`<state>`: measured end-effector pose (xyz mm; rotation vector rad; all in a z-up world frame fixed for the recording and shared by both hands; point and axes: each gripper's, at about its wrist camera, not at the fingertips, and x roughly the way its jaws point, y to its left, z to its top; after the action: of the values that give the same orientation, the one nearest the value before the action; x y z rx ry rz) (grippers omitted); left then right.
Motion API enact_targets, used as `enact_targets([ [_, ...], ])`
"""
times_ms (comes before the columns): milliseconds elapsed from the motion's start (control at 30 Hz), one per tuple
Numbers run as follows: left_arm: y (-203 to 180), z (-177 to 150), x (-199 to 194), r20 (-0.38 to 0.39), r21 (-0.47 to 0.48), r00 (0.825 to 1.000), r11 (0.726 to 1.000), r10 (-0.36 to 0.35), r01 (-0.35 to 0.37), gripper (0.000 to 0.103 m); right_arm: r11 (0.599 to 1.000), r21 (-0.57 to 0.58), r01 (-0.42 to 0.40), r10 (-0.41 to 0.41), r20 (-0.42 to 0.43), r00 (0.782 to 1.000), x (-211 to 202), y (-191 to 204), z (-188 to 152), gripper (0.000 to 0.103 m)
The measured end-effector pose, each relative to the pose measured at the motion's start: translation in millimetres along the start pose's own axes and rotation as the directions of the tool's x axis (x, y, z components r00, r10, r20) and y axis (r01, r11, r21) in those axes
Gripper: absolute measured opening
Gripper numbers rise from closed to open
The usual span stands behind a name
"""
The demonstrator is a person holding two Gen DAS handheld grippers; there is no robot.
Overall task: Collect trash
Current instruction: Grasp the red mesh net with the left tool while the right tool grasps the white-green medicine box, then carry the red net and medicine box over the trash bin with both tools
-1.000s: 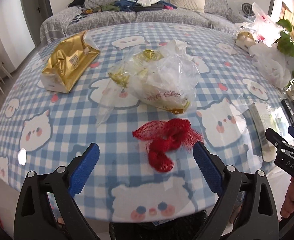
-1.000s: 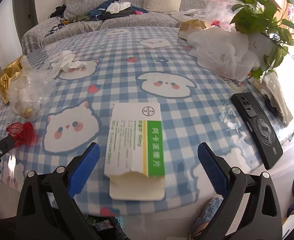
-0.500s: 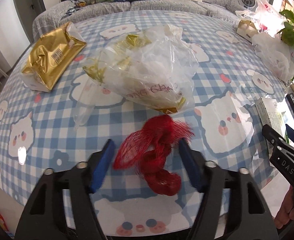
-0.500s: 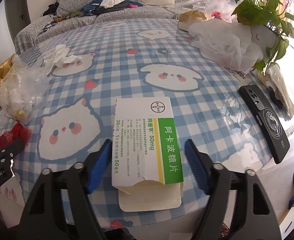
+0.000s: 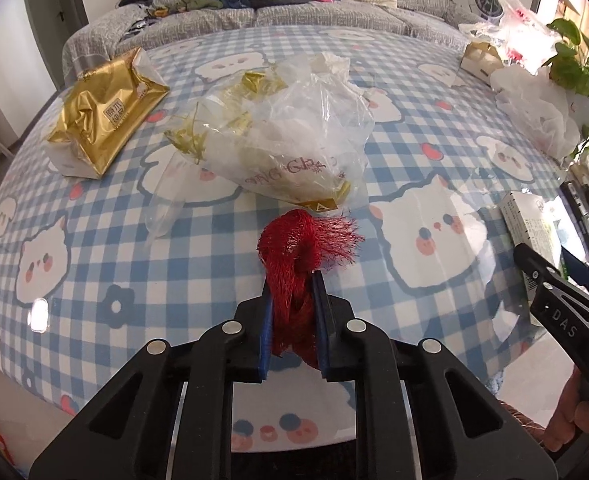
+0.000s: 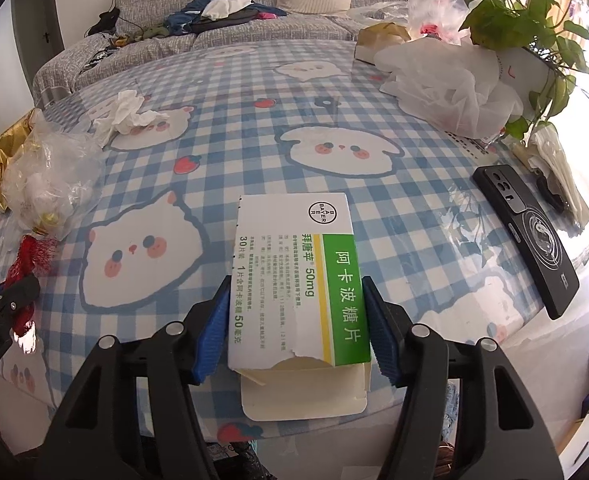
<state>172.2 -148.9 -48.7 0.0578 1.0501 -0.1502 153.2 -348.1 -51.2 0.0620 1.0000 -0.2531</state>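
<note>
Already the left gripper (image 5: 292, 296) was closing its jaws on the red mesh (image 5: 302, 248) at lower centre, while the right gripper (image 6: 298, 320) was closing its jaws across the medicine box (image 6: 294, 276), whose long axis ran away up the frame.

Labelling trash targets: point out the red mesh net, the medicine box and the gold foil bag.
red mesh net (image 5: 308, 236): left wrist view, bunched top above the pads.
medicine box (image 6: 294, 280): right wrist view, printed top face.
gold foil bag (image 5: 102, 114): left wrist view, crinkled front.

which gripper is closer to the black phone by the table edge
Right. The right gripper is closing on the medicine box, with the black phone just beyond its right finger. The left gripper is further off, closing on the red mesh net.
</note>
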Motion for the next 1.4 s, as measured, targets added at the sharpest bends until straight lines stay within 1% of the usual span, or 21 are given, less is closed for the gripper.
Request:
enact_targets([
  [267,-1,-11,-18,0.017,0.003,1.000,1.000,-0.026,0.026,0.016,1.000,-0.002,-0.009,0.009,0.024,1.000,-14,-7,-5,0.059],
  [433,0,-19,-30,0.022,-0.010,0.999,1.000,-0.028,0.028,0.016,1.000,-0.001,-0.016,0.016,0.035,0.999,-23,-12,-9,0.059],
  [600,-1,-29,-40,0.027,-0.025,0.999,0.999,-0.046,0.047,0.016,1.000,0.001,-0.019,0.019,0.044,0.999,-31,-16,-14,0.059],
  [767,-3,-44,-44,0.016,-0.028,0.999,0.999,-0.043,0.044,0.016,0.999,-0.004,-0.050,0.050,0.056,0.997,-39,-21,-25,0.059],
  [933,3,-64,-56,0.027,-0.052,0.998,0.997,-0.052,0.053,0.016,0.998,0.015,-0.058,0.057,0.054,0.997,-48,-32,-41,0.059],
  [1200,1,-94,-68,0.028,-0.039,0.999,0.998,-0.046,0.047,0.016,0.999,0.000,-0.046,0.045,0.073,0.996,-69,-44,-69,0.059],
  [1400,-11,-119,-67,0.015,-0.026,0.999,0.998,-0.052,0.053,0.016,0.999,-0.009,-0.049,0.050,0.068,0.996,-76,-48,-96,0.059],
])
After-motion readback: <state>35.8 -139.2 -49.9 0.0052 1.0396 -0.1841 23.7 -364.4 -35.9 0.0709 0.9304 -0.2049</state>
